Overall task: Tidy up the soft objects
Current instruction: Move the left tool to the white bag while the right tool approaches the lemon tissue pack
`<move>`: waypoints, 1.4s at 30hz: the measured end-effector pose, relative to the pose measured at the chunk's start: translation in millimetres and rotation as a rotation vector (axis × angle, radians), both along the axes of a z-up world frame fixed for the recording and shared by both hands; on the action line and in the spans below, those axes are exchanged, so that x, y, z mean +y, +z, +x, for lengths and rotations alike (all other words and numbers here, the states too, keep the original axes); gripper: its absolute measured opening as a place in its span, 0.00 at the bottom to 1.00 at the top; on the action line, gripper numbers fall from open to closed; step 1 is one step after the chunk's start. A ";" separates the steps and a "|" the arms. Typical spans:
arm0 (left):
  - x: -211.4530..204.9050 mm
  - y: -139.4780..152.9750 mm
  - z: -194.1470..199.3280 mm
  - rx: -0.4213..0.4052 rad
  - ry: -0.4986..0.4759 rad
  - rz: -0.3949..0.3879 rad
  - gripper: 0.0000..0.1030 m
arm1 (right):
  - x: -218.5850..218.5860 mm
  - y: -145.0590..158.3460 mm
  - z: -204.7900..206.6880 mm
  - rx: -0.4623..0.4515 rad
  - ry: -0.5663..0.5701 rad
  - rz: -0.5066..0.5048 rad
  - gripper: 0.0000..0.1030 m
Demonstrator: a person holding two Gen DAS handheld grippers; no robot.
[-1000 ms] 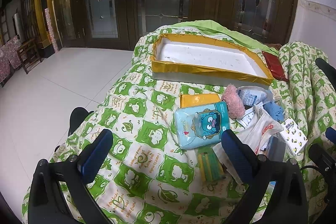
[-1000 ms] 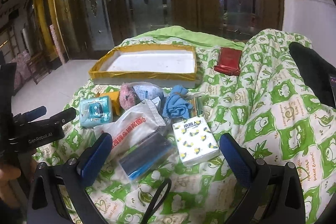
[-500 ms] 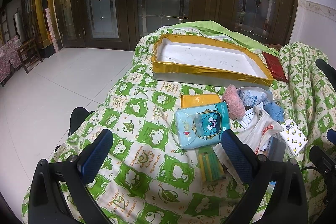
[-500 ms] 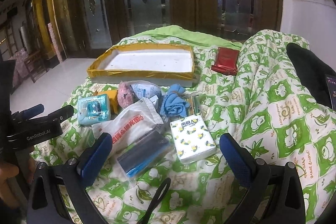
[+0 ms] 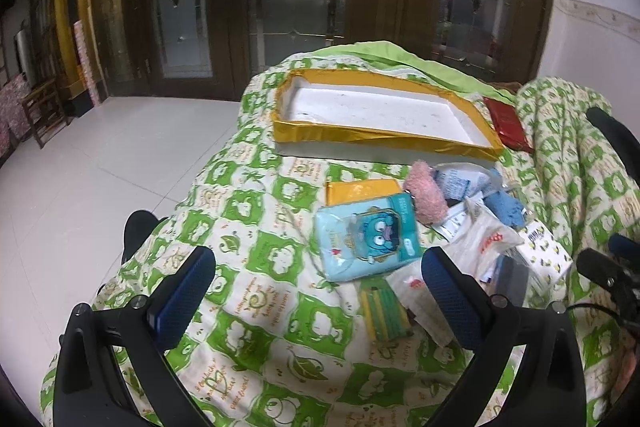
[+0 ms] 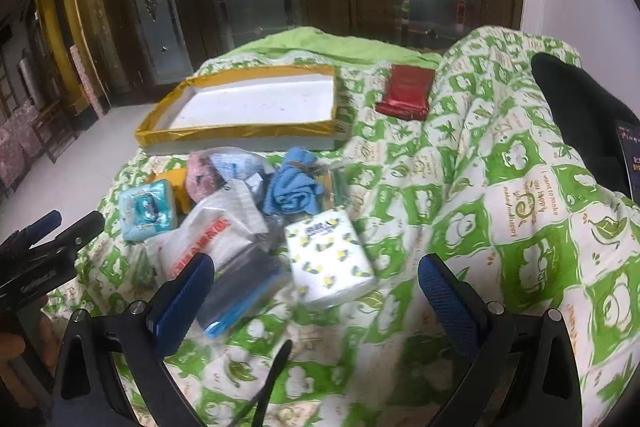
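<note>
A pile of soft items lies on the green-and-white quilt [image 5: 248,291]: a light blue wipes pack with a cartoon face [image 5: 366,237] [image 6: 148,213], a pink fuzzy item [image 5: 426,193] [image 6: 202,179], a blue cloth [image 6: 294,187], a white tissue pack with yellow prints [image 6: 328,263] [image 5: 544,251], and a white plastic bag [image 6: 218,231]. A gold-rimmed white tray [image 5: 380,143] [image 6: 240,133] sits behind them. My left gripper [image 5: 316,291] is open and empty, just before the wipes pack. My right gripper [image 6: 316,291] is open and empty over the tissue pack.
A yellow packet [image 5: 360,191] lies behind the wipes pack. A green-striped packet [image 5: 384,307] and a dark blue-edged packet [image 6: 240,295] lie at the pile's near side. A red packet [image 6: 408,91] lies right of the tray. Tiled floor [image 5: 80,187] drops off to the left.
My right gripper has moved slightly forward and left toward the pile; the view is blurred with motion. My left gripper has barely moved.
</note>
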State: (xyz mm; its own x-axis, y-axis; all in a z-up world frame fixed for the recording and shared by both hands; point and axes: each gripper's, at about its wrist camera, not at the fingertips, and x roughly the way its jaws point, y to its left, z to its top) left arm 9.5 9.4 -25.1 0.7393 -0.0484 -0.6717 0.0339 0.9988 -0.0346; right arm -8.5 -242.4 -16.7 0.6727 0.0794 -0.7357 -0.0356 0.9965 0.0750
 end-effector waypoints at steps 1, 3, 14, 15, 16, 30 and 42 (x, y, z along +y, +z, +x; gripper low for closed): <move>-3.6 -0.1 0.1 0.001 -0.014 0.007 1.00 | -0.2 -1.0 1.0 0.008 0.007 -0.003 1.00; -11.6 -1.2 -0.7 0.005 -0.047 0.025 1.00 | 1.9 -2.5 3.0 0.026 0.034 -0.012 1.00; -48.1 -12.0 0.7 0.048 -0.191 0.079 1.00 | 0.1 -16.5 17.9 0.147 0.127 0.016 0.83; -50.8 -12.8 2.0 0.053 -0.202 0.080 1.00 | -0.5 -16.7 19.0 0.151 0.126 0.016 0.83; -53.6 -13.7 3.1 0.057 -0.212 0.081 1.00 | -0.6 -16.7 20.4 0.153 0.126 0.013 0.82; -86.4 -19.4 27.4 0.106 -0.312 0.112 1.00 | 0.7 -24.7 45.8 0.206 0.128 -0.025 0.77; -103.1 -29.0 43.5 0.127 -0.342 0.117 1.00 | -5.1 -34.4 65.9 0.254 0.120 -0.005 0.69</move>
State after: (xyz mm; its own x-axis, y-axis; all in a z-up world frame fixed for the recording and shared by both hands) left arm 53.0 -93.7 -54.1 0.6041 -0.1958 -0.7725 0.3688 0.9280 0.0532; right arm 57.4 -247.5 -51.1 0.4527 0.1433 -0.8801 -0.1337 0.9867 0.0919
